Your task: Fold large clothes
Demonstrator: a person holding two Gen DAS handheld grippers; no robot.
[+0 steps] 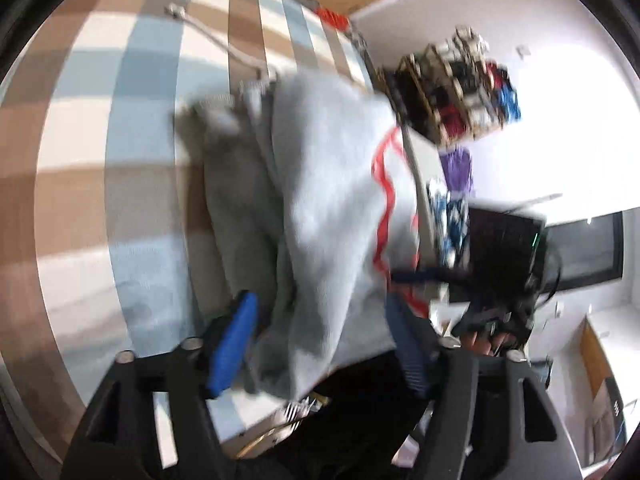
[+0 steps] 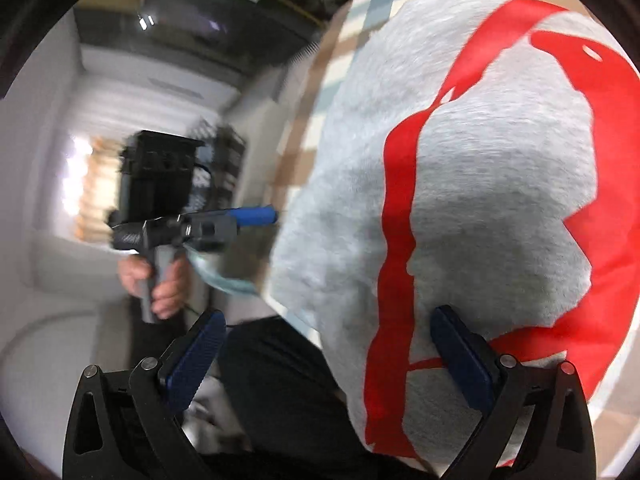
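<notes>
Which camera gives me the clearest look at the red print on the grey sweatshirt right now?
The right wrist view. There the red print fills much of the frame across the grey sweatshirt, close up and only slightly blurred. The left wrist view shows only a thin, blurred red zigzag along the sweatshirt's right edge.

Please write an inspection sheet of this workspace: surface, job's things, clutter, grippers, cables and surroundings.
Surface: checked cloth in brown, blue and white covers the table.
Job's things: grey garment with red print, partly folded, bunched between both grippers.
Clutter: pale cord-like strip lies on the cloth beyond the garment.
Grippers: left gripper has its fingers wide apart with garment fabric between them; right gripper is also wide apart, garment edge between the fingers. Blur hides any contact.
Cables: thin dark cable near the right gripper's body.
Surroundings: shelf of coloured items, white wall, dark window.
</notes>
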